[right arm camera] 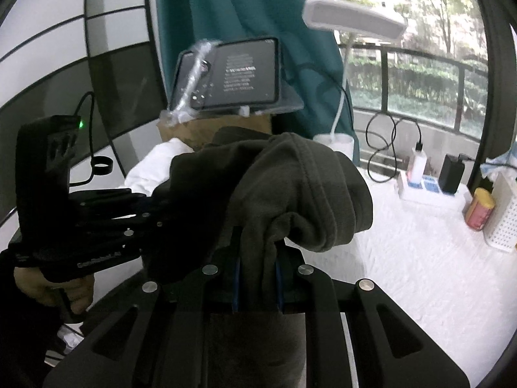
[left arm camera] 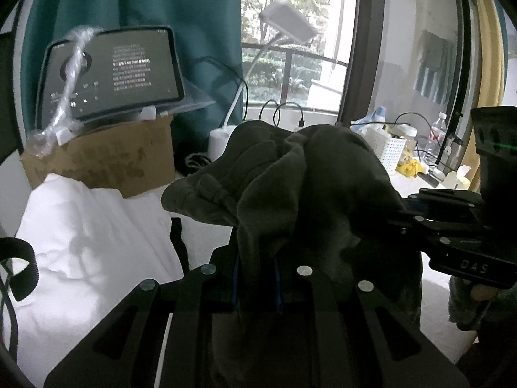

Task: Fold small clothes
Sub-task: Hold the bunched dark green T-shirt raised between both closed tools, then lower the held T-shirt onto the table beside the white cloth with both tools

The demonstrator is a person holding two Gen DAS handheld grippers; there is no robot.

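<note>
Above a white-covered tabletop [right arm camera: 420, 258], a dark olive garment [left arm camera: 307, 187] hangs bunched in the air, pinched from both sides by two hand-held grippers. The step in hand looks like the lift and spread that opens a fold: the cloth is gathered into a lump, clear of the tabletop as far as either view shows, and no flat layer is yet laid down. The next move likely calls for drawing the two grips apart to pull the fabric taut, then lowering it flat onto the tabletop in front of the cardboard box [left arm camera: 97, 161].

The left gripper [left arm camera: 257, 286] points forward and slightly up toward the window, its jaws drawn in tight on a thick fold of the garment, blue pads just showing at either side of the cloth. The right gripper [right arm camera: 257, 286] does the same from the other side, jaws clamped on a rolled hem of the same garment. Each appears in the other's view, level with it and just beside the cloth, the right one held by a hand [left arm camera: 481, 291] low at the frame edge.

Left of the garment lies a heap of white cloth [left arm camera: 80, 242]; behind it, on the box, a tablet [left arm camera: 113, 77] stands lit. A desk lamp [right arm camera: 352, 19] leans over from behind the garment.
</note>
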